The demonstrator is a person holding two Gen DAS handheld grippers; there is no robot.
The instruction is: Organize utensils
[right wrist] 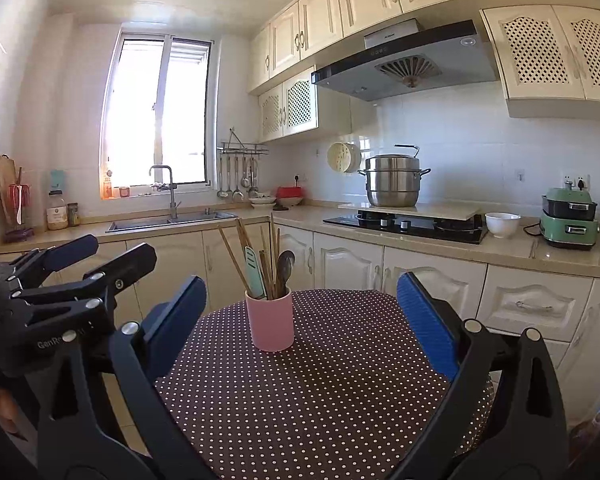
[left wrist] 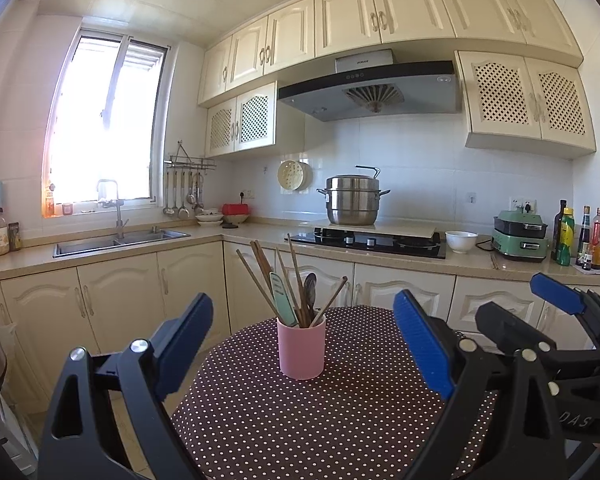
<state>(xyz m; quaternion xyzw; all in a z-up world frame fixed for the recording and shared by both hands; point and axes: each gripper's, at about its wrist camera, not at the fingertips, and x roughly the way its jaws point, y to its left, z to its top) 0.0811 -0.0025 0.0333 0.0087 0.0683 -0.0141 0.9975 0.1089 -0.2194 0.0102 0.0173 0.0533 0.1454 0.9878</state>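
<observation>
Ahead of the left gripper point(left wrist: 303, 344), spread wide and empty: pink cup point(left wrist: 301, 348) on the polka-dot table point(left wrist: 300, 432), chopsticks point(left wrist: 260, 276) and spoon point(left wrist: 310, 288) already inside. Right view: right gripper point(right wrist: 300, 324) likewise spread, cup just ahead-left. Nothing loose visible; task looks finished.

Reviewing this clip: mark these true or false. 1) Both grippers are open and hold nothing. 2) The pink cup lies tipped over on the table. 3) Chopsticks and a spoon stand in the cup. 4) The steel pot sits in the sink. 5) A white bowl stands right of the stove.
1) True: the left gripper and the right gripper are open, empty.
2) False: the pink cup stands upright on the dotted table.
3) True: chopsticks and a spoon stand in it.
4) False: the steel pot sits at the stove, not in the sink.
5) True: the white bowl.
</observation>
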